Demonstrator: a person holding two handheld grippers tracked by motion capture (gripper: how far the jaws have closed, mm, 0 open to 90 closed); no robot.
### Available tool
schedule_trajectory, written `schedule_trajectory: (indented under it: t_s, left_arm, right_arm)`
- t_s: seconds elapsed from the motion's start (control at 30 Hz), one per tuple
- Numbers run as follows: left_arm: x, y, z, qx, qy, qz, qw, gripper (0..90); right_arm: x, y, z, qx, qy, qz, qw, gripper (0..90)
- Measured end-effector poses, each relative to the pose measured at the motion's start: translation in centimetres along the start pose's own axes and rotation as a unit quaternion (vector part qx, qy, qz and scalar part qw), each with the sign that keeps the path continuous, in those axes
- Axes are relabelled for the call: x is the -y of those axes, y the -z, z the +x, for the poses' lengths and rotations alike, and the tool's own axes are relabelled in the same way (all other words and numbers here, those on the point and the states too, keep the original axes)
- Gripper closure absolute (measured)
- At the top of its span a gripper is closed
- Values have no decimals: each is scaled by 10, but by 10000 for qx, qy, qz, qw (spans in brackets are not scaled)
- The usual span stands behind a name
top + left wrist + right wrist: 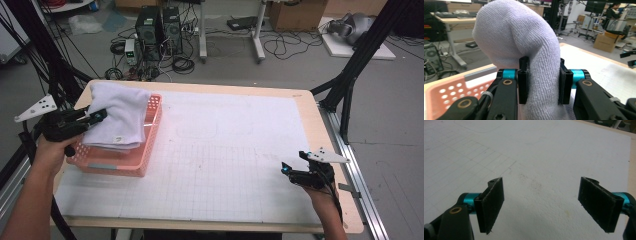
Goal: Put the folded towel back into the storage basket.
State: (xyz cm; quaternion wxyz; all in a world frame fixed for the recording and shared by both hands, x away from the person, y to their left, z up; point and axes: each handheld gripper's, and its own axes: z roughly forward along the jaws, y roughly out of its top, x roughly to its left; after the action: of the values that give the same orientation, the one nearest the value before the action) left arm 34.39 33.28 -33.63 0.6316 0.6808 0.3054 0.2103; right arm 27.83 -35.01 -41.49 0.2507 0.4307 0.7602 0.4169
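White towel (121, 114) over half-hidden basket (148, 150)

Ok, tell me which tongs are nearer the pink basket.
Left. The left tongs are shut on the white towel right over the pink basket at the table's left edge. The right tongs hang open over bare mat, far across the table.

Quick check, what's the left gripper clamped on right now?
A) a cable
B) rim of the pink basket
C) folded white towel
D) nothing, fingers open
C: in the left gripper view the left gripper has its fingers pressed on either side of the white towel, over the pink basket.
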Motion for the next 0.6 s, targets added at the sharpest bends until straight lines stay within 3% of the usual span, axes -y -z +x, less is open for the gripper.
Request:
schedule_trajectory:
  t_s: [0.13,0.23,0.47,0.6]
  left_arm:
    - [-1,-12,-7,260,15,-134,9996,688]
    - [1,-21,-7,333,77,-177,9993,687]
    - [13,-30,3,107,200,116,9997,685]
    - [19,-29,10,-39,396,259,9989,681]
  right_arm:
    - [0,0,0,14,22,-8,10000,196]
    - [0,0,0,10,26,-3,10000,196]
    - [0,1,-1,25,2,-12,10000,196]
    - [0,1,-1,16,16,-15,10000,196]
